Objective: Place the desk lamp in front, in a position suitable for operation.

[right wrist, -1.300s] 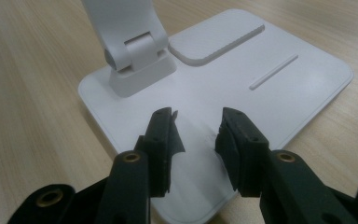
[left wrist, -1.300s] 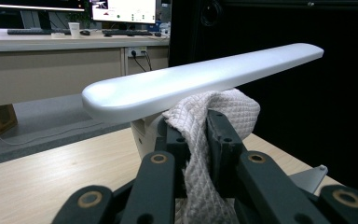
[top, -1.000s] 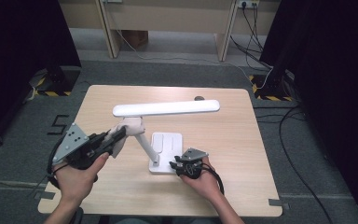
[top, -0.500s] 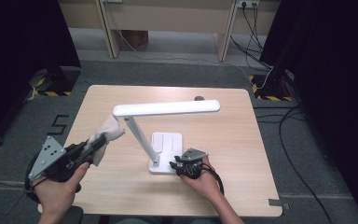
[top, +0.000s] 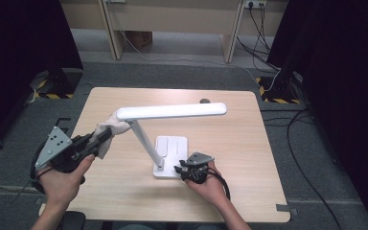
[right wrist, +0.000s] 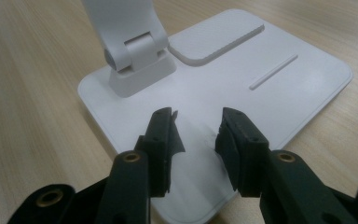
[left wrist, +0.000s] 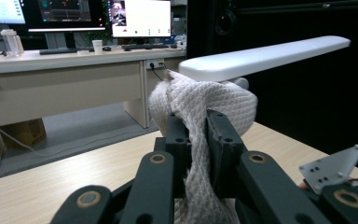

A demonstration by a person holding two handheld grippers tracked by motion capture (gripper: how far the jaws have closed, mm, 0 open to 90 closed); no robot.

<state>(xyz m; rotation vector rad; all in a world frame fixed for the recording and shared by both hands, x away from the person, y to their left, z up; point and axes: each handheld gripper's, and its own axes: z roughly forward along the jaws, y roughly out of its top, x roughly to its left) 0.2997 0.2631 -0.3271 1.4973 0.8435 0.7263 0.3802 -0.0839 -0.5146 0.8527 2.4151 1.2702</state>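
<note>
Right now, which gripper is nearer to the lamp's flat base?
Right. The right gripper hovers over the front edge of the lamp base, while the left gripper holds a cloth up by the lamp head.

Light wooden table (top: 249, 143), white desk lamp base (top: 171, 148) on it.

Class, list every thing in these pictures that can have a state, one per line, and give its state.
Lamp: upright on the table, head level, light off as far as can be seen.
Lamp base: flat on the table.
Cloth: bunched, clamped, pressed to the end of the lamp head.
Left claw: shut on the cloth.
Right claw: open, jaws over the base edge.
</note>
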